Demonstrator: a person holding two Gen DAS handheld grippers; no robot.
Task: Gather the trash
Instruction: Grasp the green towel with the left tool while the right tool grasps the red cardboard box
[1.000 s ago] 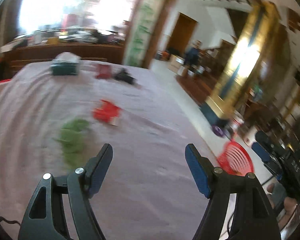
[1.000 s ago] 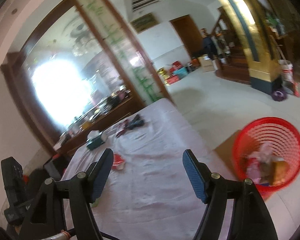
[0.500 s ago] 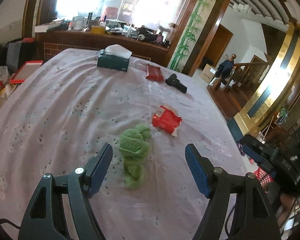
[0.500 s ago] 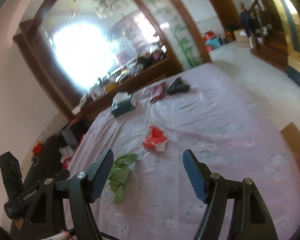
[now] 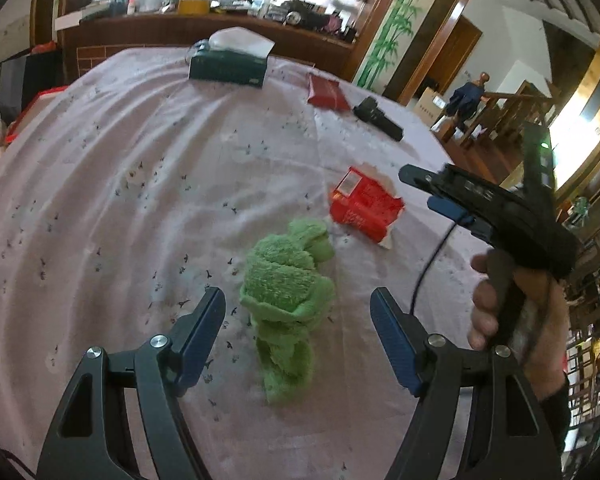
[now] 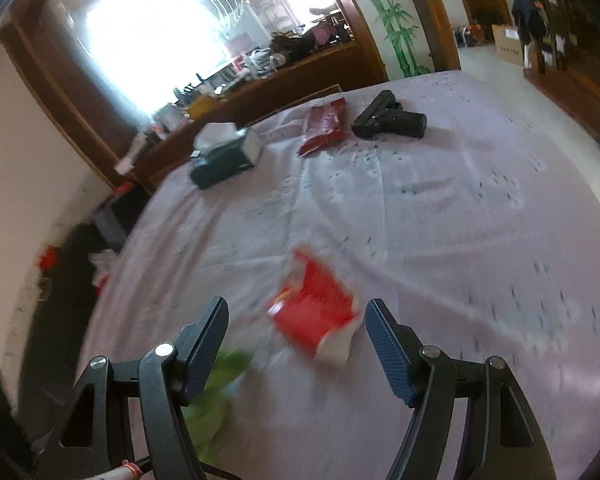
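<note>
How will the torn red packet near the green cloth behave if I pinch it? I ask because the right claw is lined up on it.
The red packet lies flat with a ragged torn end, so it is probably light, thin and crushable. It may slide on the tablecloth rather than lift. The right claw stands open around it.

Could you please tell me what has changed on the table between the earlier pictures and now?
Both grippers swung from the red basket side down toward the table: the left gripper now frames the crumpled green cloth, the right gripper the torn red packet. Nothing was grasped; both remain open. The cloth, packet, green tissue box and black gun-shaped object lie where they were.
</note>
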